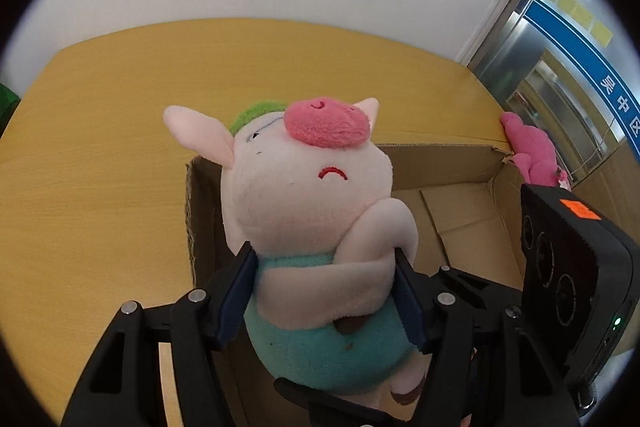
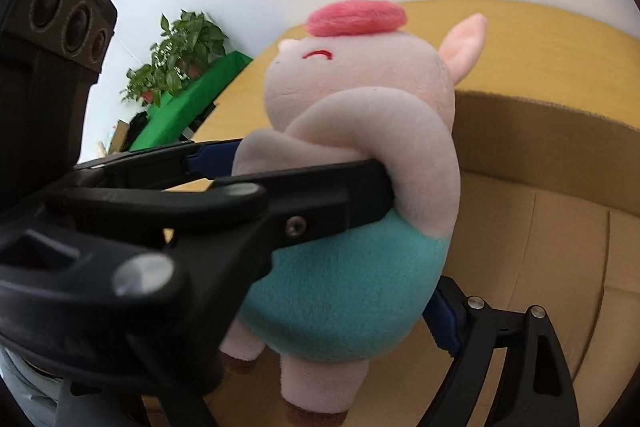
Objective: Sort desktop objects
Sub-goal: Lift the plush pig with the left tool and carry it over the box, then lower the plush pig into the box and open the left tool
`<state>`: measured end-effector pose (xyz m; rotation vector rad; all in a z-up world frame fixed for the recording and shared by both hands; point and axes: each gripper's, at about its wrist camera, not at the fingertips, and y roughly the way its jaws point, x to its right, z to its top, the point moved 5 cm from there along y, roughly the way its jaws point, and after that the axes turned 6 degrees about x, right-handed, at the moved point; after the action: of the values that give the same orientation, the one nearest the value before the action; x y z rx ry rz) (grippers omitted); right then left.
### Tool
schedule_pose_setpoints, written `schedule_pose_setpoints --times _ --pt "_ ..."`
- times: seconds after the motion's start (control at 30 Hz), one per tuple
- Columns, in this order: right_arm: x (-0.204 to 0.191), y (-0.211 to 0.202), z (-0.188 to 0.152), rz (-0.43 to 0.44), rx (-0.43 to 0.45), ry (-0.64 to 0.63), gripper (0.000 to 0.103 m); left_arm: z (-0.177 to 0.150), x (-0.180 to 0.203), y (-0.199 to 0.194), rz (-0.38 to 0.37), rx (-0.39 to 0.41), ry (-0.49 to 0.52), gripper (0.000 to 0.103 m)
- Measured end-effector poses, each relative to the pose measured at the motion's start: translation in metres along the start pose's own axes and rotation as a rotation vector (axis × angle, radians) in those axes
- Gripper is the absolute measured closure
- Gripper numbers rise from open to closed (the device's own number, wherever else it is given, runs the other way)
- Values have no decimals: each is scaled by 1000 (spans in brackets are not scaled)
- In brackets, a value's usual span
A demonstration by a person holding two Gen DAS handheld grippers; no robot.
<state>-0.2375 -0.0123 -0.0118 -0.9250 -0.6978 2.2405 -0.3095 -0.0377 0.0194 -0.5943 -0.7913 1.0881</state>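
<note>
A plush pig point(image 1: 312, 187) with a pink snout, a green cap and teal trousers hangs upright over an open cardboard box point(image 1: 440, 163). My left gripper point(image 1: 324, 251) is shut on its waist, and both blue pads dent the fabric under the folded arms. In the right wrist view the pig point(image 2: 360, 287) fills the middle, with the left gripper point(image 2: 310, 161) crossing in front. My right gripper point(image 2: 316, 307) straddles the teal belly. Its right pad point(image 2: 444, 315) lies against the belly, while its other finger is hidden behind the left gripper.
The box point(image 2: 540, 131) stands on a yellow wooden table point(image 1: 100, 167); its floor shows nothing inside. A pink plush toy point(image 1: 532, 151) lies just past the box's far right corner. Beyond it is a glass door point(image 1: 560, 47). Potted plants point(image 2: 180, 55) stand beyond the table.
</note>
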Motion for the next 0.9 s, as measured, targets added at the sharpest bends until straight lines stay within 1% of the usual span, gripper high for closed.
schedule_pose_setpoints --times 0.07,0.1,0.13,0.17,0.2,0.23,0.27,0.3,0.33,0.37,0.4,0.43,0.5,0.57,0.6,0.63,0.67,0.73,0.77,0.8,0.87,0.9 --pt "-4 1 -8 -21 -28 -22 11 -3 2 1 4 -29 6 39" --pt "-5 3 -10 -8 -42 -14 10 -7 -1 5 24 -50 -10 39" --pt "-6 5 -12 19 -61 12 10 -9 -4 7 24 -68 -20 39" --pt "-7 9 -16 37 -81 35 10 -13 -11 13 20 -92 -59 39" --pt "-9 13 -19 33 -94 39 10 -16 -16 17 8 -104 -84 38" --pt "-10 18 -22 14 -109 22 9 -16 -17 16 7 -86 -76 38" --pt "-6 25 -42 13 -109 7 7 -16 -15 17 12 -88 -64 37" --pt "-6 29 -40 20 -110 3 4 -16 -15 17 17 -85 -55 34" --pt "-4 32 -39 22 -114 12 1 -16 -15 18 26 -83 -47 33" --pt "-3 35 -37 23 -114 30 1 -14 -14 19 32 -80 -43 32" --pt "0 35 -37 7 -115 46 1 -13 -13 19 35 -78 -44 32" --pt "1 34 -37 -29 -111 53 1 -13 -13 19 35 -76 -47 32" --pt "-5 23 -35 -53 -89 31 1 -14 -13 14 59 -63 -40 33" --pt "-12 5 -35 -82 -60 -22 1 -15 -12 -8 112 7 -2 34" --pt "-17 -10 -36 -99 -37 -48 1 -15 -8 -23 134 58 27 34" --pt "-17 -25 -39 -114 -16 -67 1 -15 -4 -41 143 111 54 34" --pt "-25 -44 -42 -136 15 -96 0 -16 5 -63 145 180 81 34" --pt "-40 -77 -47 -190 75 -150 0 -22 15 -102 149 285 118 30" --pt "-50 -94 -47 -220 112 -178 0 -27 22 -125 162 346 138 24" --pt "-60 -114 -53 -247 154 -206 0 -32 29 -145 176 404 152 21" --pt "-74 -148 -66 -293 222 -236 0 -48 39 -187 192 513 171 20" --pt "-81 -161 -73 -321 248 -246 0 -56 48 -202 194 553 178 19"
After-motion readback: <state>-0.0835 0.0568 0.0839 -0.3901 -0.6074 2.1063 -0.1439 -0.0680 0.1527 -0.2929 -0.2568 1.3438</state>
